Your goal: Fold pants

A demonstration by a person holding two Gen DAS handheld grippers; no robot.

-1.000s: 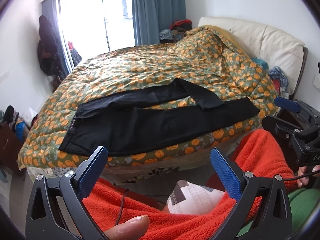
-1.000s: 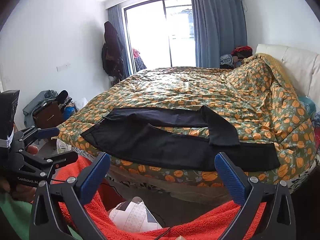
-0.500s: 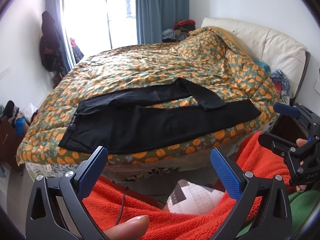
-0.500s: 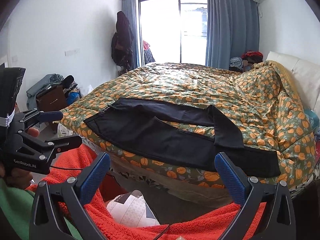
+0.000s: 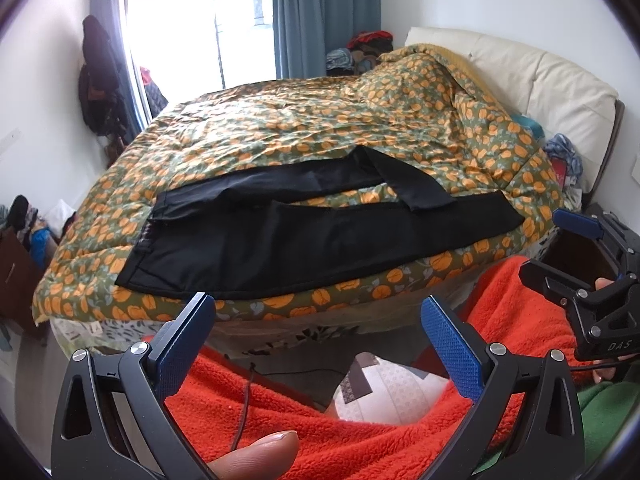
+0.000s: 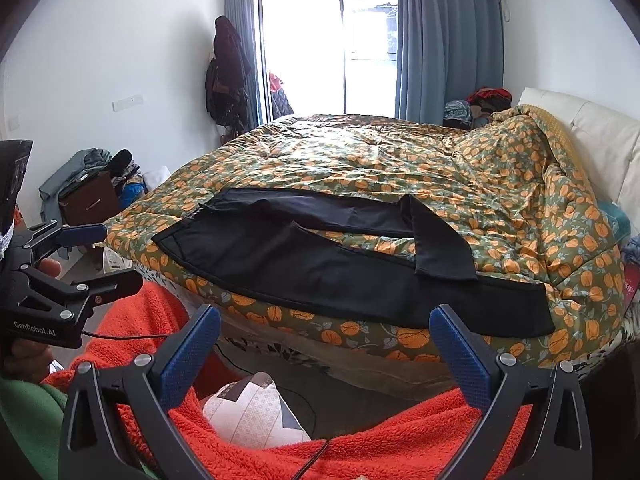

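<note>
1. Bed (image 5: pixel 400 292): covered by an orange-patterned quilt (image 5: pixel 320 132); headboard (image 5: pixel 552 80) at the right of the left wrist view, window (image 6: pixel 320 48) behind.
2. Pants (image 5: pixel 304 240): black, laid flat on the quilt along the near edge of the bed. The long axis runs roughly parallel to that edge. The waistband (image 5: pixel 140 256) points left toward the foot of the bed, the hems point right toward the headboard.
3. Near leg (image 6: pixel 360 280): stretched straight, hem almost at the quilt edge, slightly overhanging it.
4. Far leg (image 6: pixel 320 212): not straight; its lower part is folded back over and lies diagonally across the gap, its hem (image 6: pixel 444 272) resting on the near leg.
5. Red fleece (image 5: pixel 340 432): seen low in both views, worn by the person; not part of the task.
6. Left claw (image 5: pixel 320 344): spread wide, nothing pinched, well short of the pants.
7. Right claw (image 6: pixel 324 352): spread wide, nothing pinched, also short of the bed.
8. Step judged: approach before the first grasp; no fold is yet made deliberately.
9. For a clean step, the flipped far-leg hem should probably be pinched first and pulled out straight. After that, leg can be laid on leg with seams matched. Only one cloth layer should be gripped, and dragging the quilt should be avoided.
</note>
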